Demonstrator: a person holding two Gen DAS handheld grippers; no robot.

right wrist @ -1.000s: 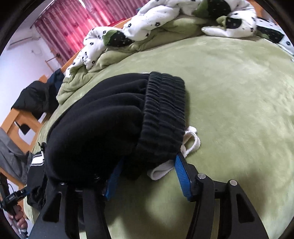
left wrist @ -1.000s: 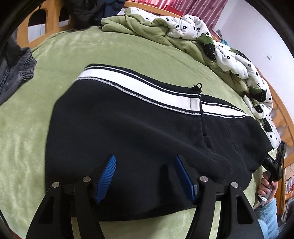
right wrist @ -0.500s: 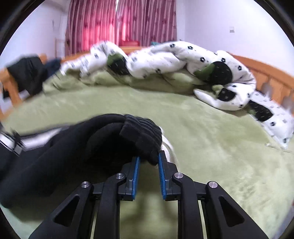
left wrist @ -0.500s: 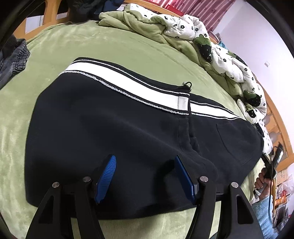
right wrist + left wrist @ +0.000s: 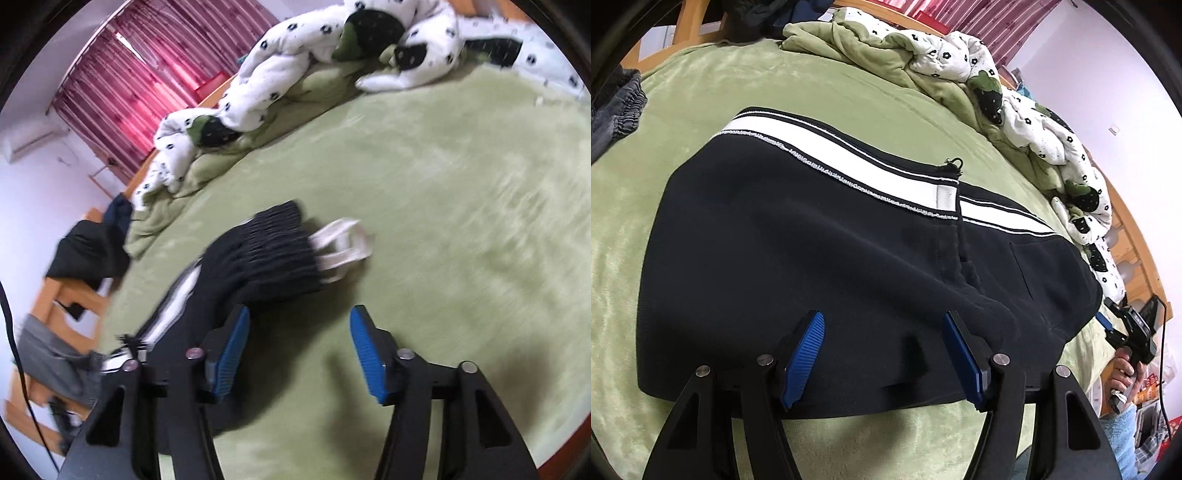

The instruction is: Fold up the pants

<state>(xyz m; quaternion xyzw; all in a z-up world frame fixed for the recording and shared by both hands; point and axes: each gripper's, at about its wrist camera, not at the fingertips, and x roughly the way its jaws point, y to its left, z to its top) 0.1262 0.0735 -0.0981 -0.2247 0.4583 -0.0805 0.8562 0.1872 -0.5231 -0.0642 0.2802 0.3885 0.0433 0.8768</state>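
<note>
We have the black pants (image 5: pixel 820 266) spread flat on the green bed (image 5: pixel 701 110), already doubled over once, their white stripe running along the far edge beyond our left fingers. The left gripper (image 5: pixel 882 354) hovers low over the near edge of the cloth with its fingers parted and nothing pinched between them. The right gripper (image 5: pixel 295 350) is opening, its fingers empty; the ribbed waistband (image 5: pixel 280 251) and white drawstring (image 5: pixel 343 243) lie just ahead of the left finger, on the bed. We judge the first fold laid down and released. The next move calls for both grippers to pinch one end of the pants and carry it across for another fold.
</note>
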